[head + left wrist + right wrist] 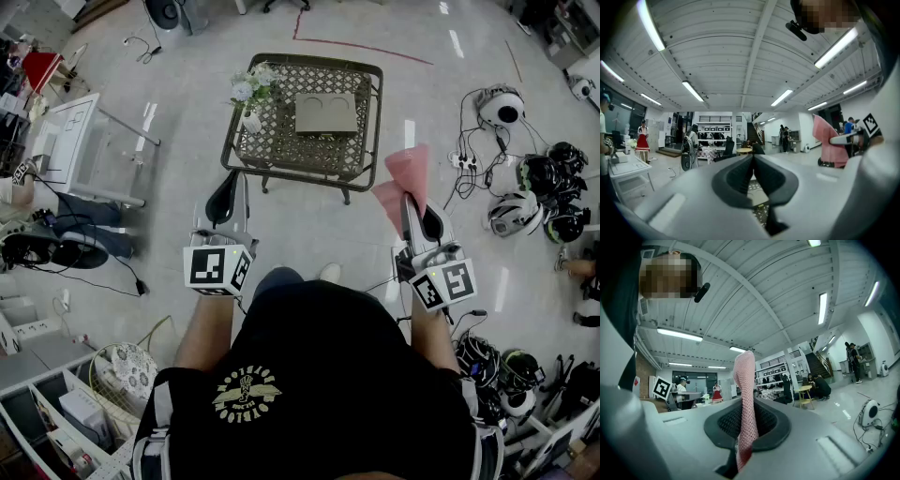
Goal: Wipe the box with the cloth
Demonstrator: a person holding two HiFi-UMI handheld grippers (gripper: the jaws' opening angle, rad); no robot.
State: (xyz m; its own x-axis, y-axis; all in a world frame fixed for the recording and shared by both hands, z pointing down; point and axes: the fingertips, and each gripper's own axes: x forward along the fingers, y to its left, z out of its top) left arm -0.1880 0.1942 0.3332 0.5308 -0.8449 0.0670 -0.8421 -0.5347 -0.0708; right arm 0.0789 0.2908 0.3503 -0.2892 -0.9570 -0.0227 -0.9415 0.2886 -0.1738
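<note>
The right gripper's (746, 423) jaws are clamped on the pink cloth (745, 380). A fold is pinched between the dark pads and stands up past the jaw tips toward twelve o'clock in the right gripper view. In the head view the right gripper (410, 201) is at about two o'clock from the person, and the cloth (403, 176) fans out beyond its tips, above the floor and just off the tabletop's right edge.

The left gripper's (753, 161) jaws are together, pad against pad at the tips, with nothing between them. In the head view the left gripper (228, 191) is at about ten o'clock from the person. It is well apart from the right one and close to the near left corner of the tabletop.

The box (326, 113), flat and grey-beige, lies at twelve o'clock on the dark lattice tabletop (281, 145), toward its far right part. Neither gripper touches it, and the cloth is off it. A small vase of pale flowers (251, 90) stands at the box's nine o'clock, near the far left corner.

Several helmets (511, 214) and cables lie on the floor at three o'clock. A white desk (70, 141) stands at nine o'clock.
</note>
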